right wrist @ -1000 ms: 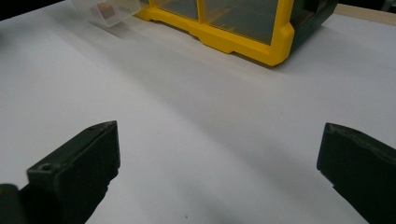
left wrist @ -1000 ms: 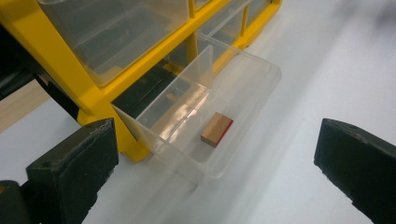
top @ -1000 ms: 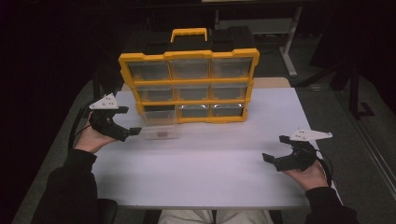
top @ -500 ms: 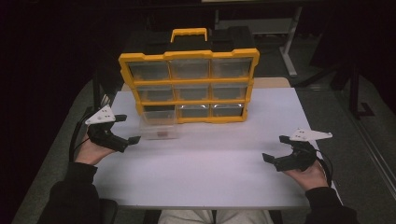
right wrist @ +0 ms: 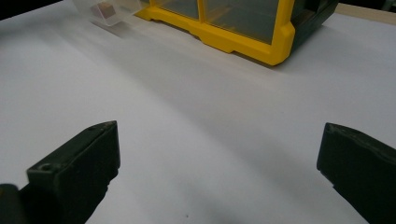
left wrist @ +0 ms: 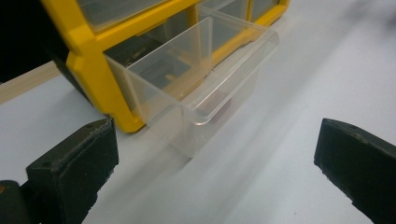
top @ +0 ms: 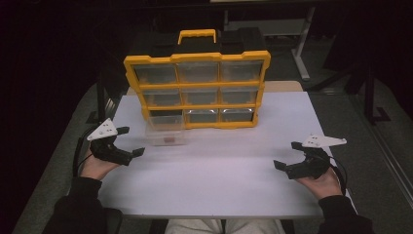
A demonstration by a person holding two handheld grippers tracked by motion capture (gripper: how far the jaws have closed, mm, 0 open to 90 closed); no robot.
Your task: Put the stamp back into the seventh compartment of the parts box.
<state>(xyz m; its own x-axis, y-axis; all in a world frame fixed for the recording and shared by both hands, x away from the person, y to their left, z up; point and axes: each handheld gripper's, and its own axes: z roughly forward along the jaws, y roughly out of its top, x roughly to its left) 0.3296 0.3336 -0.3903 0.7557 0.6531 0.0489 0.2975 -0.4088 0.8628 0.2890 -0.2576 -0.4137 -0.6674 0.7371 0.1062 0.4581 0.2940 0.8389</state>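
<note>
A yellow organizer [top: 197,90] with clear drawers stands at the back of the white table [top: 214,185]. Its bottom-left clear drawer [top: 165,131] is pulled out onto the table, and a small reddish-brown piece [top: 168,140] lies inside it. My left gripper [top: 130,141] is open, to the left of the drawer and apart from it. In the left gripper view the drawer [left wrist: 205,79] sits ahead of the spread jaws of that gripper [left wrist: 215,158], beside the organizer's frame [left wrist: 88,60]. My right gripper [top: 286,155] is open and empty near the table's right front. The right gripper view has that gripper [right wrist: 219,163] over bare table, with the organizer [right wrist: 243,37] and drawer [right wrist: 109,9] far ahead.
A black box with a yellow handle [top: 197,35] sits behind the organizer's top. A strip of wooden tabletop [top: 280,86] lies behind the white surface. Dark floor and a desk leg [top: 302,53] lie beyond. Cables trail from both grippers.
My left gripper has drawn back from the drawer toward the table's near left edge. The drawer stays pulled out. My right gripper has not moved.
</note>
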